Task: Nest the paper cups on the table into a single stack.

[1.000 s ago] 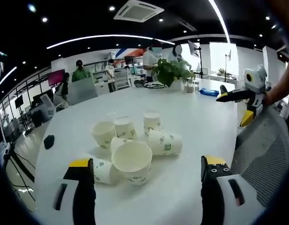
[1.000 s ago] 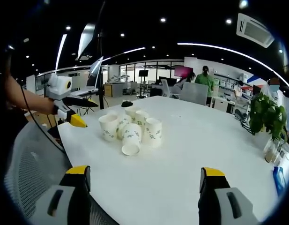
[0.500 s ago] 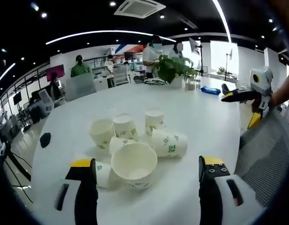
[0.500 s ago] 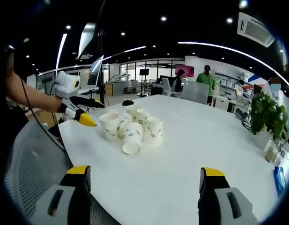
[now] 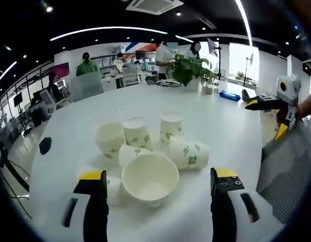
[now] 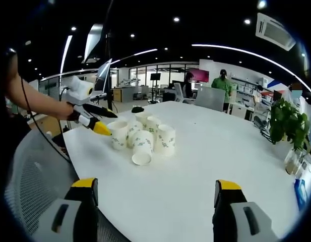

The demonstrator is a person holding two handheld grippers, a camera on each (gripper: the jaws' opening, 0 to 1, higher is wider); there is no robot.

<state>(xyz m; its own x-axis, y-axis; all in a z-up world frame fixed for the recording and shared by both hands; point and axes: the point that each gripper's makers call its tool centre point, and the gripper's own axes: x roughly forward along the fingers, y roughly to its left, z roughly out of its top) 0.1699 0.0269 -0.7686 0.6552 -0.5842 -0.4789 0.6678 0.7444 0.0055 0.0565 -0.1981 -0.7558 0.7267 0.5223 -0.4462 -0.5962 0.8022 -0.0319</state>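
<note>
Several white paper cups with green marks cluster on the white table (image 5: 231, 131). One wide cup (image 5: 149, 180) lies on its side, mouth toward my left gripper (image 5: 158, 174), which is open just in front of it. Behind it three cups stand upside down (image 5: 135, 132), and another lies on its side (image 5: 189, 154). In the right gripper view the cluster (image 6: 143, 139) sits far ahead, with the left gripper (image 6: 107, 122) at its left edge beside the nearest cup (image 6: 118, 135). My right gripper (image 6: 154, 184) is open over bare table, and it also hangs at the right (image 5: 268, 118).
A grey mesh chair back (image 5: 284, 171) (image 6: 29, 181) stands at the table's near edge. A potted plant (image 5: 190, 70) (image 6: 289, 123) and a blue packet (image 5: 229, 96) sit at the far end. A small black object (image 5: 44, 145) lies left of the cups. People stand in the background.
My left gripper has moved forward to the cups; the wide lying cup now looms larger between its jaws. The right gripper has held still.
</note>
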